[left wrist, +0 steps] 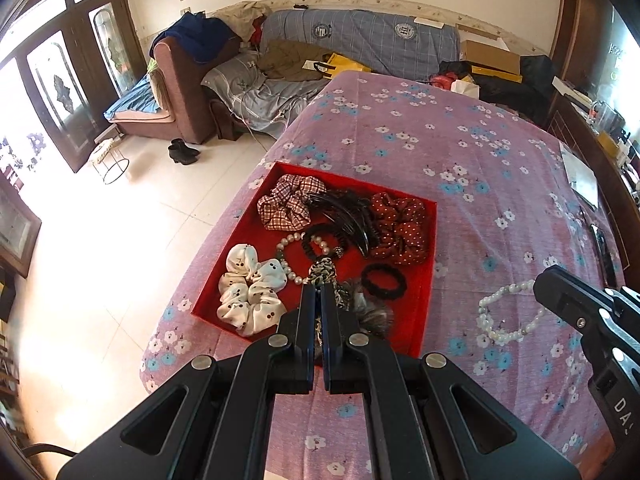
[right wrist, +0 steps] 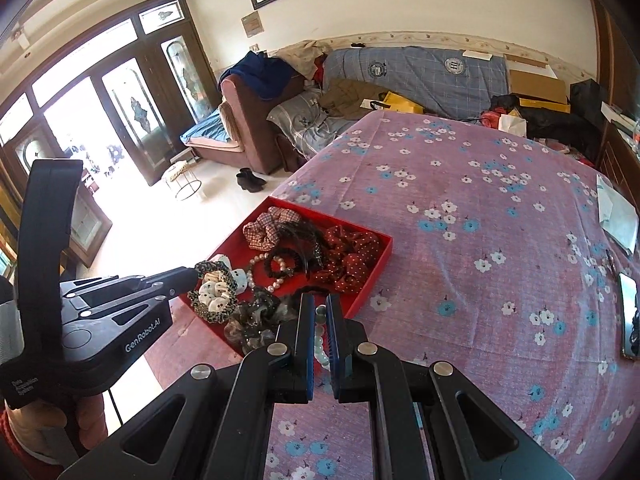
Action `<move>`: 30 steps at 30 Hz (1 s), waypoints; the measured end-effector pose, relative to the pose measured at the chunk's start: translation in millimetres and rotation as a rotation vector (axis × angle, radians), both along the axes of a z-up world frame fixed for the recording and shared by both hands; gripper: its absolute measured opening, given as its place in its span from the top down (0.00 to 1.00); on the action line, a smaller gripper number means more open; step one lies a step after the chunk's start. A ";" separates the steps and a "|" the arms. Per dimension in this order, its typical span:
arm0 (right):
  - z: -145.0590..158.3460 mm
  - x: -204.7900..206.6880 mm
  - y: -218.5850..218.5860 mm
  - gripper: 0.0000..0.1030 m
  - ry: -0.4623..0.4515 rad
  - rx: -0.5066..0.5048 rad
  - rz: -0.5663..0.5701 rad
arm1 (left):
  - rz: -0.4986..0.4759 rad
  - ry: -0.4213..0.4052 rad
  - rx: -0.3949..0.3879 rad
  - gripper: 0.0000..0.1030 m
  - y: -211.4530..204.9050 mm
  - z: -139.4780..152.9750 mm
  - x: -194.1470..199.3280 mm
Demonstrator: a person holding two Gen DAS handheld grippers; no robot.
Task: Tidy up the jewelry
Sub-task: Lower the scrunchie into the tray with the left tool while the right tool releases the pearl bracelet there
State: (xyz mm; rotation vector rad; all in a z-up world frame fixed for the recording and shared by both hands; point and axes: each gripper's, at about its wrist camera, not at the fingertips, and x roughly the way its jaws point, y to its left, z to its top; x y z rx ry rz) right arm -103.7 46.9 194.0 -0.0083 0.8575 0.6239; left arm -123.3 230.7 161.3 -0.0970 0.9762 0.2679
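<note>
Left gripper: pinching a patterned scrunchie, fingers nearly together on the fabric, holding it raised over the near part of the red tray.
Just beyond the left tips: lying in the tray, a pearl bracelet, black hair tie, white printed scrunchie to the left, furry dark piece to the right.
Further out: sitting at the tray's far side, a plaid scrunchie, black claw clip, red dotted scrunchie.
Right gripper: hovering low over a pale bead necklace lying on the floral bedspread right of the tray, fingers slightly apart, beads showing in the gap; touching or not, cannot tell.
</note>
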 end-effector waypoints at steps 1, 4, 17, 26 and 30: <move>-0.4 0.6 2.1 0.93 0.001 -0.002 0.000 | 0.000 0.002 -0.002 0.98 1.5 -1.0 1.1; -2.8 3.2 7.2 0.93 0.007 -0.007 -0.006 | -0.004 0.014 -0.006 0.98 6.7 -6.0 4.7; -17.2 13.9 17.1 0.93 0.054 -0.001 -0.053 | -0.043 0.061 -0.017 0.98 22.2 -26.2 21.3; -26.1 27.4 30.4 0.93 0.101 0.013 -0.054 | -0.024 0.069 -0.043 0.98 54.2 -34.2 29.8; -26.7 38.8 37.9 0.93 0.137 0.068 -0.030 | -0.013 0.044 -0.095 0.98 80.8 -28.2 34.7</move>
